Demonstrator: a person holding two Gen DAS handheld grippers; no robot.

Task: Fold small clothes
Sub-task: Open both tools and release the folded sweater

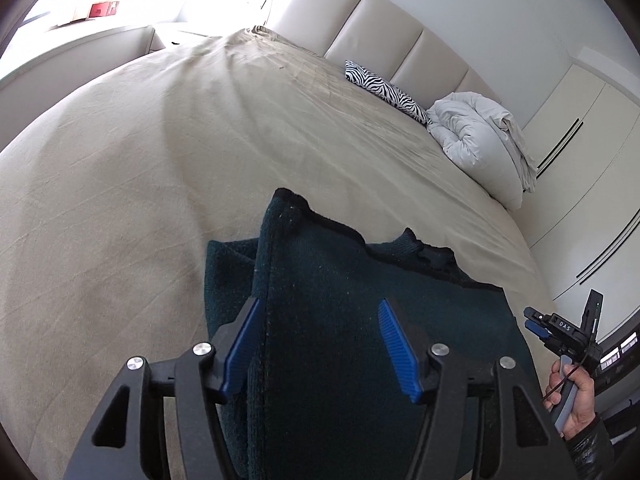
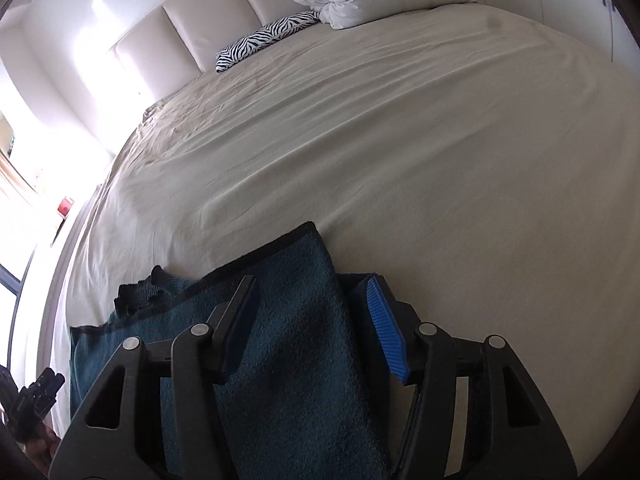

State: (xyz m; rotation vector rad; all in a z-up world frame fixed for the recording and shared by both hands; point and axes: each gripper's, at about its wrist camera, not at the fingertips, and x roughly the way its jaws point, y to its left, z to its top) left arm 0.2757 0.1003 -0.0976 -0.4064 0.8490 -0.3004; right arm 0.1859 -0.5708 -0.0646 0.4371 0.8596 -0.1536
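Observation:
A dark teal knitted garment [image 1: 340, 264] with black trim lies folded on the near part of the bed. In the left wrist view a raised fold of it runs up between the blue pads of my left gripper [image 1: 320, 302], whose jaws stand apart. My right gripper [image 2: 312, 280] is open too. A strip of the garment [image 2: 288, 360] lies between its fingers, with a gap showing beside the right pad [image 2: 386, 332]. A hand [image 1: 572, 396] holds the right gripper [image 1: 536, 320] at the garment's right edge. The left gripper [image 2: 44, 384] shows at the lower left of the right wrist view.
A beige sheet [image 1: 160, 160] covers the wide bed. By the padded headboard [image 1: 360, 20] lie a zebra-print pillow [image 1: 384, 92] and a bundled white duvet [image 1: 480, 140]. White wardrobe doors [image 1: 592, 140] stand to the right, and a bright window sill with a red box [image 1: 102, 10] to the left.

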